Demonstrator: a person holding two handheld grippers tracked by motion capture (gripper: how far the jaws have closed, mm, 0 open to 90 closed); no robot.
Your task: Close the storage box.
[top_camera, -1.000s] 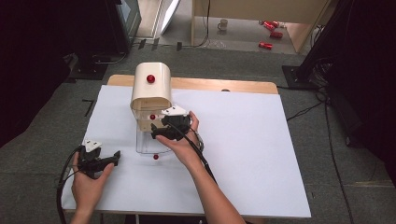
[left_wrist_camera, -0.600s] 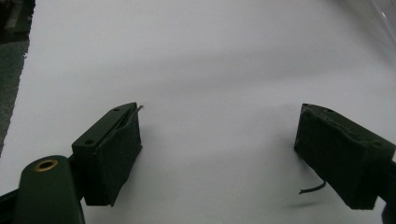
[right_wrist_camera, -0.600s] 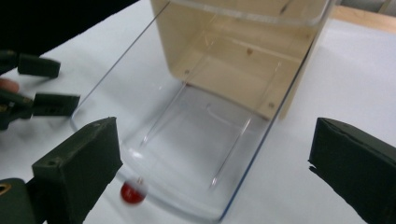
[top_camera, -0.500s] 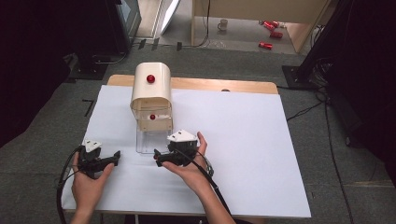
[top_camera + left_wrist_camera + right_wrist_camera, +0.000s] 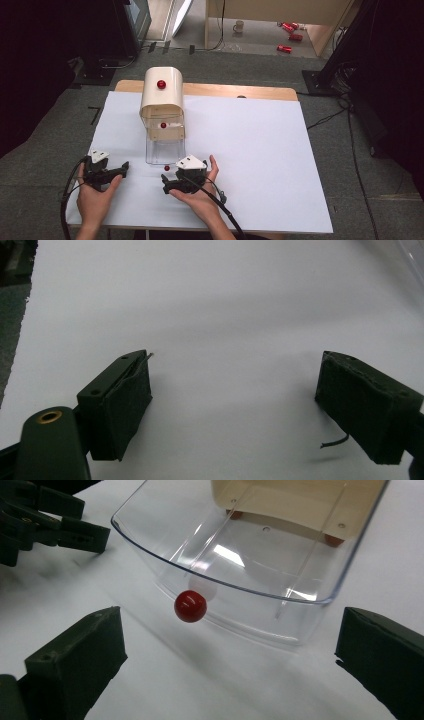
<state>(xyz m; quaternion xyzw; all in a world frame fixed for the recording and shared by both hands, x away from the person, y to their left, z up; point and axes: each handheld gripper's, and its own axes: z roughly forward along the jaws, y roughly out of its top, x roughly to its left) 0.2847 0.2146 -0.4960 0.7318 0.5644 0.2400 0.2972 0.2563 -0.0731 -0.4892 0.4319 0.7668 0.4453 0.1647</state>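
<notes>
A cream, round-topped box (image 5: 161, 95) with a red knob (image 5: 161, 84) stands at the back left of the white table (image 5: 250, 150). Its clear plastic drawer (image 5: 165, 150) (image 5: 240, 560) is pulled out toward me, and a small red knob (image 5: 166, 168) (image 5: 190, 606) sits on the drawer's front. My right gripper (image 5: 165, 183) (image 5: 230, 630) is open just in front of that knob, apart from it, with the jaws to either side. The left gripper (image 5: 122, 169) (image 5: 235, 370) rests open over bare table left of the drawer, holding nothing.
A second red knob (image 5: 163, 125) shows inside the box above the drawer. The right gripper view catches the left gripper (image 5: 50, 525) at its upper left. Cables trail from both grippers toward the table's front edge. A wide stretch of white table lies to the right.
My right gripper has drawn back toward me from over the drawer to a spot in front of its knob. The left gripper has hardly moved.
</notes>
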